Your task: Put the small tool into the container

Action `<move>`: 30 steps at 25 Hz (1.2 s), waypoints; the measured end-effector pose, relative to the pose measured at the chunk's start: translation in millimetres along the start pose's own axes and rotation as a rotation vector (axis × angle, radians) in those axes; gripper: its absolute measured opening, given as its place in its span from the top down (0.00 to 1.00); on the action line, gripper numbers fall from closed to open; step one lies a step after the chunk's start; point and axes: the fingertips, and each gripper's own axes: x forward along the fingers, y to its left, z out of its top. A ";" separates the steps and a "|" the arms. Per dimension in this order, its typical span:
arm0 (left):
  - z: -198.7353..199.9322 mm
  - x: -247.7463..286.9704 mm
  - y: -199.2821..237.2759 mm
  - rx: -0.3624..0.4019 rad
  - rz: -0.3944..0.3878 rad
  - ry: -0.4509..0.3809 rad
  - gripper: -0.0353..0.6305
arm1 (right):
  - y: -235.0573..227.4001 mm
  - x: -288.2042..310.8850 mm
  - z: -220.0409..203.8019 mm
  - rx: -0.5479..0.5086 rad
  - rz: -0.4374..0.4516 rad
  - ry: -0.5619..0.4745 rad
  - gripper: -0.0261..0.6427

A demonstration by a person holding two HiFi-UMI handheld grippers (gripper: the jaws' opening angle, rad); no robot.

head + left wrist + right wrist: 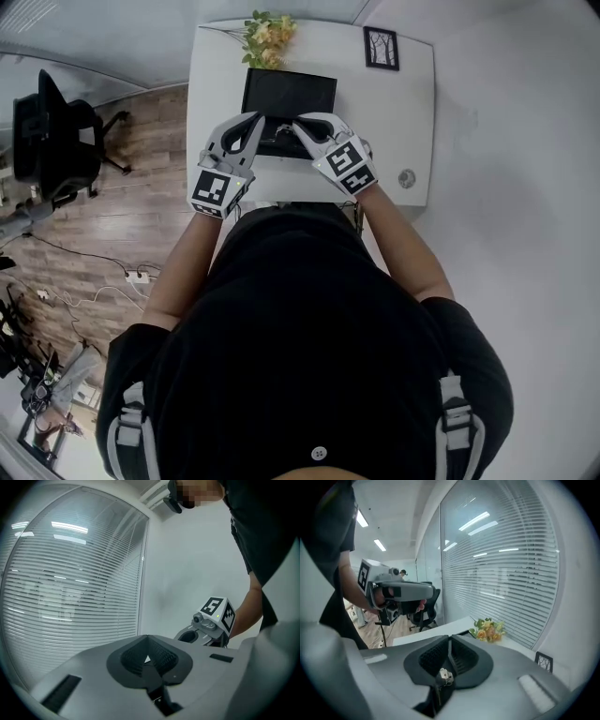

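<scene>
A black open container (pixel 289 92) lies on the white table (pixel 412 112). Both grippers hover over its near edge, tips turned toward each other. My right gripper (pixel 304 127) (pixel 449 654) is shut, and a small pale metal tool (pixel 444 674) sits pinched at the near end of its pads, a thin shank hanging below. My left gripper (pixel 254 121) (pixel 148 653) is shut with nothing between its pads; it points up at the blinds. Each gripper shows in the other's view, the left gripper (pixel 401 592) and the right gripper (pixel 212 620).
Yellow flowers (pixel 267 37) (pixel 488 630) stand at the table's far edge, a small framed picture (pixel 381 47) (pixel 543 662) at the far right. A small round object (pixel 406 178) lies near the right edge. An office chair (pixel 52 131) stands on the wooden floor to the left.
</scene>
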 end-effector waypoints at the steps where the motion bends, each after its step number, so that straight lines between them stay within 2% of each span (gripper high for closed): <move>1: 1.8 0.7 -0.5 0.000 -0.002 -0.002 0.94 | -1.1 -6.4 8.7 0.009 -0.010 -0.043 0.92; 5: 12.2 1.8 -2.9 -0.002 -0.015 -0.013 0.94 | -1.7 -31.0 43.4 0.040 -0.030 -0.189 0.94; 13: 33.7 3.2 -16.6 -0.007 -0.052 -0.043 0.94 | 2.7 -69.7 93.8 0.051 -0.050 -0.388 0.94; 21: 57.4 -1.1 -31.4 0.013 -0.082 -0.081 0.94 | 3.7 -88.9 103.4 0.026 -0.080 -0.449 0.94; 30: 57.2 0.3 -33.7 0.019 -0.095 -0.073 0.94 | 3.0 -94.4 105.6 0.013 -0.102 -0.455 0.94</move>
